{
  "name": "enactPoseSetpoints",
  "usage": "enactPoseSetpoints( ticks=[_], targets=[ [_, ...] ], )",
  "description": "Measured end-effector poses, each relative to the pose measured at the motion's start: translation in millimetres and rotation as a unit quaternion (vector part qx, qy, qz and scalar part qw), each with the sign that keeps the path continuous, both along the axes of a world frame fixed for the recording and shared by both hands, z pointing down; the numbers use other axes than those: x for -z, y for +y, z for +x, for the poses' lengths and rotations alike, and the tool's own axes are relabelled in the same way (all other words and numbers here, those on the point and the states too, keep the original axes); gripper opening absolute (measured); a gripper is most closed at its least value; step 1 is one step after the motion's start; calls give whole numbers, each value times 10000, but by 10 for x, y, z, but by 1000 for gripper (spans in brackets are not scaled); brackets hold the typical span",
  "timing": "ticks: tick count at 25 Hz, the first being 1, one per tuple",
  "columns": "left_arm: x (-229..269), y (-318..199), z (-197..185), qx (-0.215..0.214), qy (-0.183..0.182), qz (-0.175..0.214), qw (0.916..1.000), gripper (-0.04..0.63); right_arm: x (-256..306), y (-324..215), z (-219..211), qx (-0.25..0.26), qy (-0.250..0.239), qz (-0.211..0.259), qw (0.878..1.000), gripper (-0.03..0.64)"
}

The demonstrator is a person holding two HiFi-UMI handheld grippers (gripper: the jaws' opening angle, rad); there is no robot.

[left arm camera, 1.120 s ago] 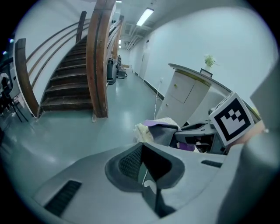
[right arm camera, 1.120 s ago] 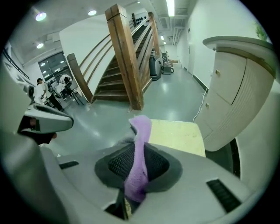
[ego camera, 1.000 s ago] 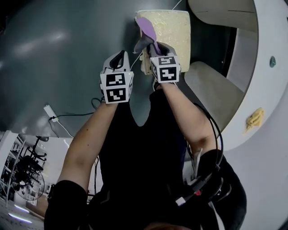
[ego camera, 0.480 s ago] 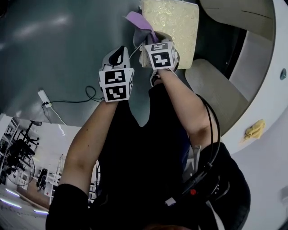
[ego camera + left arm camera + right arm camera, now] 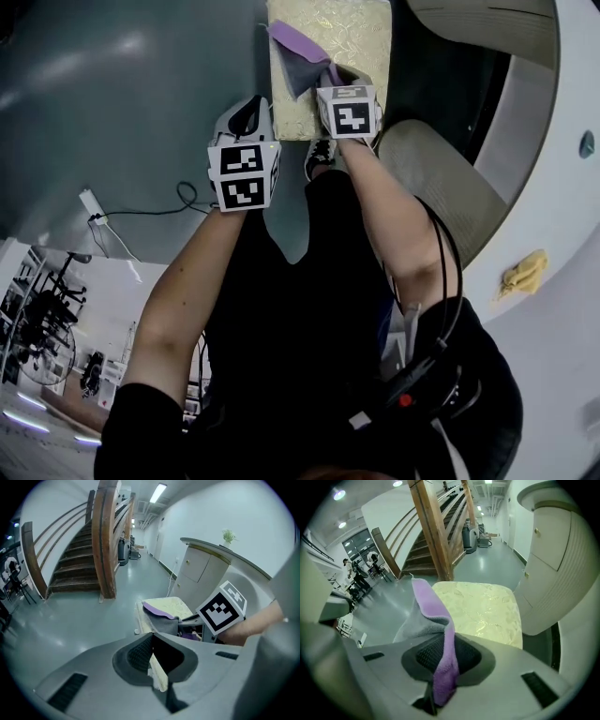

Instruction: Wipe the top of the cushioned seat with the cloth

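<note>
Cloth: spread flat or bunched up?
Bunched: the cloth is pinched by the right gripper, its folds standing up over the cushioned seat.

I am standing before the cushioned seat (image 5: 342, 37), which is sitting on the floor (image 5: 122, 103) just left of the curved counter (image 5: 553, 541). My right gripper (image 5: 335, 77) is hovering over the seat's near edge, pinching the cloth (image 5: 298, 58) above the seat's left part. My left gripper (image 5: 247, 114) is riding beside it, left of the seat's near corner. The staircase (image 5: 79, 550) is rising beyond, leftward. A cable (image 5: 141, 212) is lying on the floor at my left.

Soft fleecy cloth (image 5: 432, 620); shiny brocade-covered cushioned seat (image 5: 483, 607).
</note>
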State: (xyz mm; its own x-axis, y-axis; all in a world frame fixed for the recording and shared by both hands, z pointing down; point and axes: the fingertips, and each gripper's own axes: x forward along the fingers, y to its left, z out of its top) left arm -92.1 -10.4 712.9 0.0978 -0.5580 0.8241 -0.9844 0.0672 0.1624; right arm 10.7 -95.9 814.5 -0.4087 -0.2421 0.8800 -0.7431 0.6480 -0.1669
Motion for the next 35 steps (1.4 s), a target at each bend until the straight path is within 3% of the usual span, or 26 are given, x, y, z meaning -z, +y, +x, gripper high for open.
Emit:
enactPoseSetpoints(
  ticks=[12, 20, 30, 35],
  targets=[
    [-58, -135, 514, -516, 138, -50, 9986, 5, -44, -261, 982, -627, 305, 114, 9975, 69],
    [-36, -132, 501, -696, 283, 57, 9972, 5, 19, -387, 1414, -1434, 710, 57, 9871, 69],
    [215, -111, 330, -1014, 291, 390, 9937, 5, 661, -118, 1040, -1199, 220, 538, 9911, 69],
    [362, -32, 127, -1086, 323, 448, 9926, 5, 834, 230, 630, -953, 53, 468, 9943, 69]
  ],
)
